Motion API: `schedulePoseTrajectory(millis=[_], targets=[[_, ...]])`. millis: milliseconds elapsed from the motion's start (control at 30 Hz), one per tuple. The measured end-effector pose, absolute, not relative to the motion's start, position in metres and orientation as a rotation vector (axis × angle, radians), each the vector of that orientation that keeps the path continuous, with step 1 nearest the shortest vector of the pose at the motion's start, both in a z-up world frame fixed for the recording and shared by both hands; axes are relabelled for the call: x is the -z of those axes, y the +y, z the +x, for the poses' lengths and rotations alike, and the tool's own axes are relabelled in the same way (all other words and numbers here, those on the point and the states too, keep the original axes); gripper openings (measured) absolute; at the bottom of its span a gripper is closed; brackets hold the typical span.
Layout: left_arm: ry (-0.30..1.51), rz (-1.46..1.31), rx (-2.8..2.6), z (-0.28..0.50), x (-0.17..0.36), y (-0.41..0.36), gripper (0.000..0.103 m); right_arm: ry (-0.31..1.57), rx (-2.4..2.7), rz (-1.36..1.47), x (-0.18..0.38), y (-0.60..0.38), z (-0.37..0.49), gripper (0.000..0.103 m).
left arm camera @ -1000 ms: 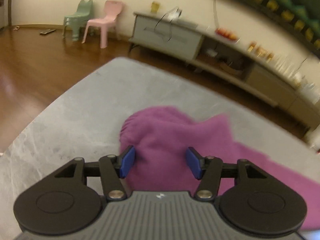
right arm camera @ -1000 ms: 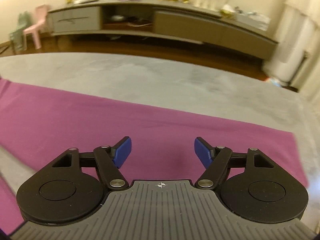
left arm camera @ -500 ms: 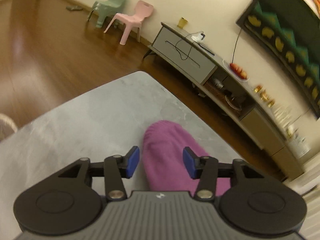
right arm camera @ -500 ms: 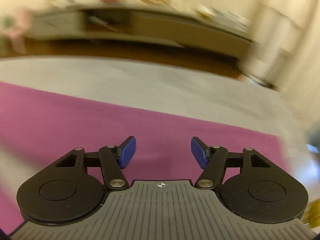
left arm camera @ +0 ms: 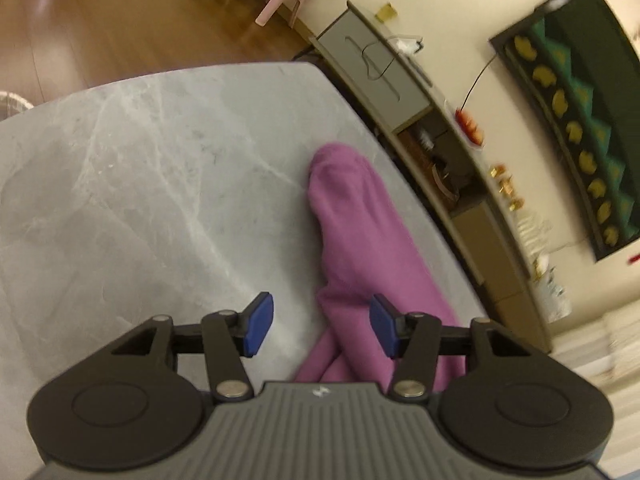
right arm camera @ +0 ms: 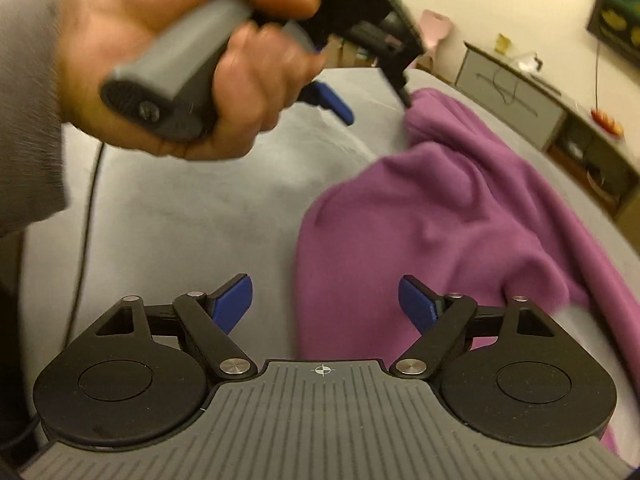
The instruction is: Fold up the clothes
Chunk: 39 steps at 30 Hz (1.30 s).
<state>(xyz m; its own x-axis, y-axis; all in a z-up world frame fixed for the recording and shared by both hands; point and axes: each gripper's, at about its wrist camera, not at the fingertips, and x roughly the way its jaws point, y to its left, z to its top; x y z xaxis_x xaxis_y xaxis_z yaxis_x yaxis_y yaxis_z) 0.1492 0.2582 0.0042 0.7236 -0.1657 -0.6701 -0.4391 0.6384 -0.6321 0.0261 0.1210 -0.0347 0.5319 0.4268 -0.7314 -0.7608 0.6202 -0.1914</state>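
Both grippers, left (left arm camera: pixel 316 330) and right (right arm camera: pixel 325 304), fingers wide, empty: close on the purple garment (right arm camera: pixel 460 216) edge flat against the worktop (left arm camera: pixel 140 184).

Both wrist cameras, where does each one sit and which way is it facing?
Left wrist: on the left gripper, looking along open fingers at the purple garment on the grey table.
Right wrist: on the right gripper, facing the garment and the left hand.
Shared: garment, table, TV cabinet.
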Motion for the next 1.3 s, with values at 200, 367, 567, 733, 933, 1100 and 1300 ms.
schedulePoseTrajectory(millis=[200, 367, 567, 733, 933, 1100, 1300], targets=[[0.750, -0.871, -0.146, 0.148, -0.013, 0.260, 0.055, 0.763, -0.764, -0.543, 0.040, 0.138, 0.065, 0.000], [0.740, -0.923, -0.179, 0.145, -0.011, 0.264, 0.055, 0.643, -0.723, -0.452, -0.002, 0.103, 0.085, 0.000], [0.801, -0.856, -0.116, 0.161, 0.000, 0.231, 0.056, 0.651, -0.335, 0.073, -0.033, -0.053, 0.163, 0.000], [0.833, -0.796, -0.099, 0.185, 0.016, 0.198, 0.056, 0.793, -0.259, 0.016, 0.012, -0.093, 0.177, 0.000], [0.775, -0.781, -0.104, 0.219, 0.020, 0.192, 0.057, 0.762, -0.292, -0.173, 0.015, -0.078, 0.183, 0.000], [0.687, -0.784, -0.064, 0.246, 0.006, 0.197, 0.057, 0.672, -0.306, -0.415, 0.001, -0.051, 0.185, 0.042], [0.638, -0.765, 0.040, 0.270, -0.003, 0.183, 0.057, 0.459, -0.465, -0.614, -0.021, 0.013, 0.157, 0.069]])
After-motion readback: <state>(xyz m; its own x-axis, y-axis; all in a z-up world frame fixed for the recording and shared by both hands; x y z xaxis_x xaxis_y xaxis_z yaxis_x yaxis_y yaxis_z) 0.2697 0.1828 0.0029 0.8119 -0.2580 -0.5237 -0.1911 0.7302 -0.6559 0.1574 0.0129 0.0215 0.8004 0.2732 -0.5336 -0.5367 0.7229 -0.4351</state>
